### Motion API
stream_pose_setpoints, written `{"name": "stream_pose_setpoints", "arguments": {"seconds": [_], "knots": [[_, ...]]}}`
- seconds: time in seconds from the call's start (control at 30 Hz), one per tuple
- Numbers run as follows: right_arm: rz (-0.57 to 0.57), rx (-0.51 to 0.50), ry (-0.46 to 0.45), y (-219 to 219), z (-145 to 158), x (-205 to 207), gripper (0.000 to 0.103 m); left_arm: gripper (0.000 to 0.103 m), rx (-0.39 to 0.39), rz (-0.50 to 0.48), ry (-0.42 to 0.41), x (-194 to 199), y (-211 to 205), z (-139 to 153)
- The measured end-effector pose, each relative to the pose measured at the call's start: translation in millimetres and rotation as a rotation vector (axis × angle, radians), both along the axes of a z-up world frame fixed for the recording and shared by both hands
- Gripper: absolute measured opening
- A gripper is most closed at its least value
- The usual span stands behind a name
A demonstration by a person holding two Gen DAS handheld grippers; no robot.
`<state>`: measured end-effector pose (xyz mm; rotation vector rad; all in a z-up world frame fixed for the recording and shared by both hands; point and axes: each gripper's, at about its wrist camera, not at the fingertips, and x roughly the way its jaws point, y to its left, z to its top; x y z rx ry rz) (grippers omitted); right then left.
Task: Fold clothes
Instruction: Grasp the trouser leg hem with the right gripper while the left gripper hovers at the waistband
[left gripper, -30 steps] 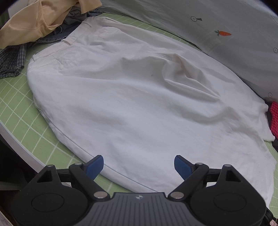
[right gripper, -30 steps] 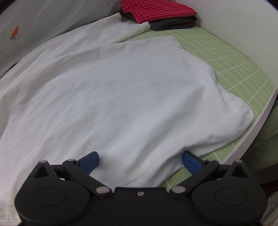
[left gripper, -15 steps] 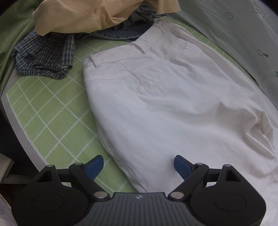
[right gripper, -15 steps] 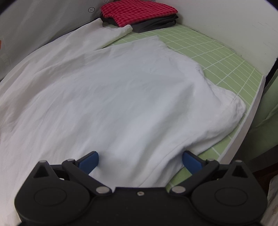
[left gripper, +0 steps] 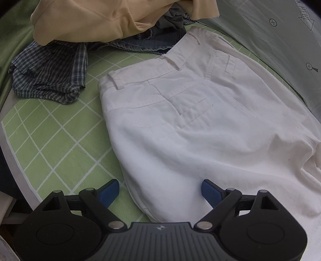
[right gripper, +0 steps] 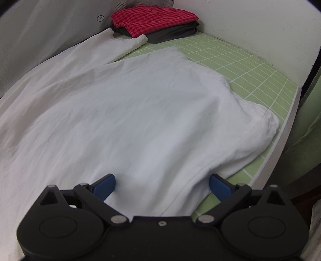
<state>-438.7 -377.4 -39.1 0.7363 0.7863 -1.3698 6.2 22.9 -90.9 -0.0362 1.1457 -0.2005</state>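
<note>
On a table covered by a green mat [left gripper: 50, 140] with a white grid, a pair of white trousers [left gripper: 200, 130] lies spread flat. Seen from the left wrist, the waistband with its belt loops faces the far left. Beyond the waistband sits a heap of unfolded clothes: a dark checked shirt [left gripper: 50, 76], a piece of blue denim [left gripper: 148, 43], and a tan garment [left gripper: 100, 18] piled on top. The left claw [left gripper: 160, 190] hangs released just above the near edge of the trousers, its blue pads wide apart, one over the bare mat and one over the white cloth, gripping nothing.

From the right wrist, the white trousers [right gripper: 140, 120] fill most of the picture, with the legs running away toward the far corner. There a folded red checked garment [right gripper: 154, 18] rests on a folded dark garment [right gripper: 174, 32]. The right claw [right gripper: 162, 184] is spread wide over the near hem; its jaws have just been closing a little, with a ridge of white cloth between them, and the pads do not yet press it. A grey printed sheet [right gripper: 40, 30] stands along the left side.
</note>
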Motion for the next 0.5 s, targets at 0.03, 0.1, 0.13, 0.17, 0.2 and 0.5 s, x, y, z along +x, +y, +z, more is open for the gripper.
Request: {"name": "stream_pose_setpoints", "arguments": {"seconds": [0.03,0.1,0.13,0.17,0.2,0.5], "knots": [[-0.002,-0.010,0.002,2.3,1.9,-2.9,0.087,0.090,-0.002,0.001,-0.005,0.6,0.1,-0.2],[-0.005,-0.034,0.007,6.8,7.9,-11.2,0.055,0.088,-0.007,0.005,-0.015,1.9,0.7,-0.5],[0.005,-0.038,0.002,7.6,10.2,-14.4,0.036,0.088,-0.009,0.010,-0.018,2.8,1.3,-0.6],[0.022,-0.031,-0.002,6.8,11.5,-16.8,0.034,0.088,-0.010,0.014,-0.020,3.4,1.6,-0.6],[0.031,-0.031,-0.006,6.1,11.9,-17.7,0.032,0.088,-0.009,0.017,-0.021,4.5,1.5,-0.6],[0.040,-0.063,-0.012,7.6,21.7,-8.9,0.012,0.064,-0.027,0.081,-0.032,16.4,6.1,3.9]]}}
